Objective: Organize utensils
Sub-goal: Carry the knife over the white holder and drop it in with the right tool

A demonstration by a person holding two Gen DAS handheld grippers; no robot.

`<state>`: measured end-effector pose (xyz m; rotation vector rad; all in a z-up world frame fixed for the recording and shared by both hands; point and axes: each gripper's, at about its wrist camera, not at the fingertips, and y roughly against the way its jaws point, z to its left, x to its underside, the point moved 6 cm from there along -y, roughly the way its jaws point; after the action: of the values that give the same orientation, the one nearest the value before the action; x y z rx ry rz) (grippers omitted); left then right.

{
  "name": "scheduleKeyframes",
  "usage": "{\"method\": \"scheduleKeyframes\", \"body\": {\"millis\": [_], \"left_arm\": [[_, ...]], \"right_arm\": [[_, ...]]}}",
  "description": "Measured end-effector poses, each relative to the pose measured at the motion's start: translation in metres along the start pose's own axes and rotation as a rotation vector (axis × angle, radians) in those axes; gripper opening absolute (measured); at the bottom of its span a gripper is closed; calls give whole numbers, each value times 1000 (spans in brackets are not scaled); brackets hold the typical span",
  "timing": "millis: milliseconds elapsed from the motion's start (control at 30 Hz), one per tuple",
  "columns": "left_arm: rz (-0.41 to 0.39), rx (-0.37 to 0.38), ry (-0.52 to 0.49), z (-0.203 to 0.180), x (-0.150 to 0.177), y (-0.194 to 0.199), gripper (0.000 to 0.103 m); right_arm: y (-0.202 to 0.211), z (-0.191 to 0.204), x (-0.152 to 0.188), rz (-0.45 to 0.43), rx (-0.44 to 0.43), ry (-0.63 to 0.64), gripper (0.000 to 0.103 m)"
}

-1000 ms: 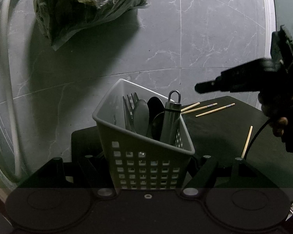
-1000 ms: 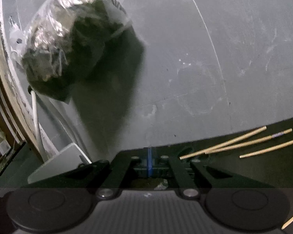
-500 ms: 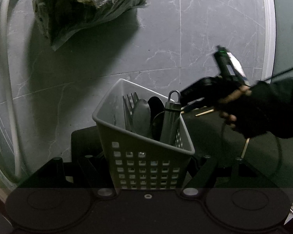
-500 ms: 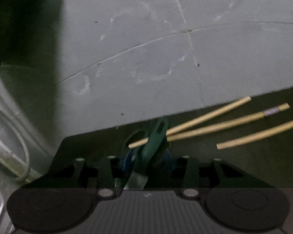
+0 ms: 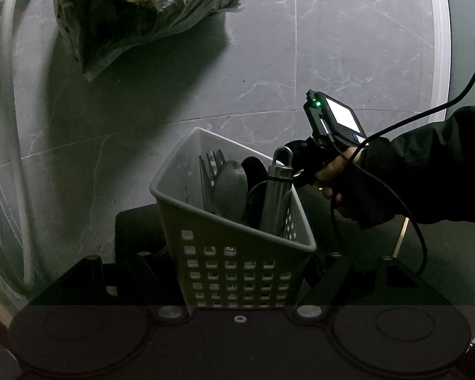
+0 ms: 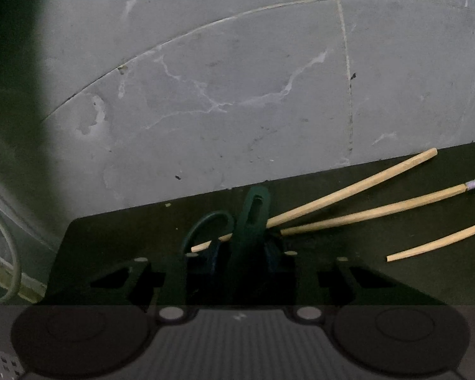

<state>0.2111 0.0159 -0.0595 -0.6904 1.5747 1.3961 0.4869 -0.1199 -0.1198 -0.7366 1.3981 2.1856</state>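
The left gripper (image 5: 237, 253) clamps the grey utensil basket (image 5: 234, 253), which holds a fork (image 5: 210, 171), spoons (image 5: 231, 186) and a metal handle (image 5: 277, 196). To its right, the right gripper (image 6: 243, 253) has just been closing, its jaws narrow around a dark green utensil handle (image 6: 253, 218) on the black mat (image 6: 380, 278). Whether the pads press it I cannot tell; three chopsticks (image 6: 364, 212) lie just right.

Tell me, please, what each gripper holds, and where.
Left gripper clamps the basket by its lower walls. Right gripper, jaws just closing, pinches the green utensil below its slotted end.
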Motion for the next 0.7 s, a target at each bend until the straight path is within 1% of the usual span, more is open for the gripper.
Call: {"method": "scheduleKeyframes", "body": {"millis": [200, 300, 400, 600, 633, 700], "left_arm": [[-1, 5, -4, 1, 1, 0, 76], [-1, 4, -4, 1, 1, 0, 76], [-3, 3, -1, 2, 1, 0, 76], [-7, 9, -5, 3, 2, -1, 76], [-8, 10, -6, 3, 2, -1, 76], [-9, 12, -8, 3, 2, -1, 76]], "right_arm": [[9, -10, 3, -4, -23, -65, 20], [26, -11, 7, -29, -71, -88, 20], [58, -9, 9, -89, -141, -96, 20], [144, 6, 10, -266, -305, -116, 20], [160, 12, 10, -300, -336, -109, 19], [186, 23, 8, -355, -395, -94, 14]]}}
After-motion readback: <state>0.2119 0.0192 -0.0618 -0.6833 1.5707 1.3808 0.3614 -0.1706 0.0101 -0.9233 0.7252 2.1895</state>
